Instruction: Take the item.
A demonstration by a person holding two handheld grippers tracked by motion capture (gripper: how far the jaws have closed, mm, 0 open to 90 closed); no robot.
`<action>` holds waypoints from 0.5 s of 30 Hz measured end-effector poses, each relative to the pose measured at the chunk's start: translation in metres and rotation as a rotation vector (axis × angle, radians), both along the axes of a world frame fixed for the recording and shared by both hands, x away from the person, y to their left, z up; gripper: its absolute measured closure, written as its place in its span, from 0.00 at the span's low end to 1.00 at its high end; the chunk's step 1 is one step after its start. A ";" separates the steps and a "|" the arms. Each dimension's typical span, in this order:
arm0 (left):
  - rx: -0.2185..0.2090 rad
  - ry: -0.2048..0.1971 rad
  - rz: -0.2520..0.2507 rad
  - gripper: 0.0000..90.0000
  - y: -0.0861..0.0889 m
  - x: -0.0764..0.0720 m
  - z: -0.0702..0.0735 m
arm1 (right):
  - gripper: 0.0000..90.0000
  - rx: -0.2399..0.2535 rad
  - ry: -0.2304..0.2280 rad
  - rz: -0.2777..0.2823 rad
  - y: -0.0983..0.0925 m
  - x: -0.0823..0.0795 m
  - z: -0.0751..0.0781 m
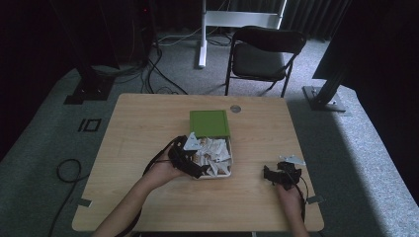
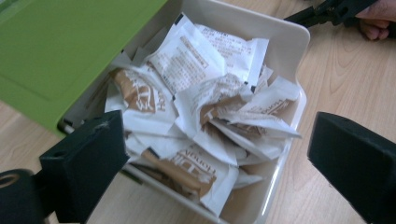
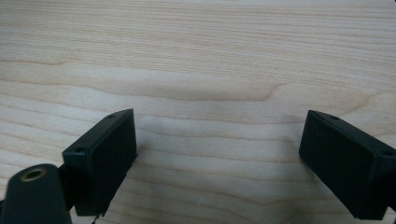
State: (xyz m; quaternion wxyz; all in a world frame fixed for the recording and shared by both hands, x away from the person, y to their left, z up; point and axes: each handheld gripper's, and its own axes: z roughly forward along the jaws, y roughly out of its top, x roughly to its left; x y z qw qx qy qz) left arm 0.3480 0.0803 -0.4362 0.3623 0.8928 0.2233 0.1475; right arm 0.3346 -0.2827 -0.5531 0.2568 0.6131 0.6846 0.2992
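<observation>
**Left claw spread over the packet box, right claw wide over bare bench**

A white box (image 1: 230,157) is seen near the middle of the wooden bench (image 1: 138,128), and all places below are given relative to that box. Its green lid (image 1: 209,123) is slid toward the far side, so that the far part of the box is covered and the near part lies open. The open part is heaped with crumpled white and brown packets (image 2: 201,116), piled in no order up to the rim.

The left claw (image 1: 190,159) is held at the box's left near corner, over the rim. In the left gripper view its jaws are seen spread wide, one at each side of the heap of packets, with nothing gripped between them.

The right claw (image 1: 280,174) is held well to the right of the box, above bare bench. In the right gripper view (image 3: 219,158) its jaws are seen wide apart with only wood grain between them.

A black folding chair (image 1: 264,52) stands on the carpet beyond the box's far side, past the bench edge.
</observation>
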 end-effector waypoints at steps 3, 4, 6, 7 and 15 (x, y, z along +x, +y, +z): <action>0.005 0.002 -0.015 0.07 -0.005 0.001 0.001 | 0.12 0.001 0.000 -0.001 0.000 0.000 0.000; 0.012 -0.001 -0.018 0.09 -0.007 0.002 0.001 | 0.12 0.000 0.000 0.000 0.000 0.000 0.000; 0.023 -0.009 -0.030 0.18 -0.011 0.002 0.001 | 0.12 -0.001 -0.001 0.001 0.000 0.000 0.000; 0.032 -0.010 -0.036 0.21 -0.013 0.003 0.001 | 0.12 -0.001 -0.001 0.000 0.000 0.000 0.000; 0.111 0.011 -0.004 0.45 -0.023 0.011 0.000 | 0.12 -0.001 -0.001 0.001 0.000 0.000 0.000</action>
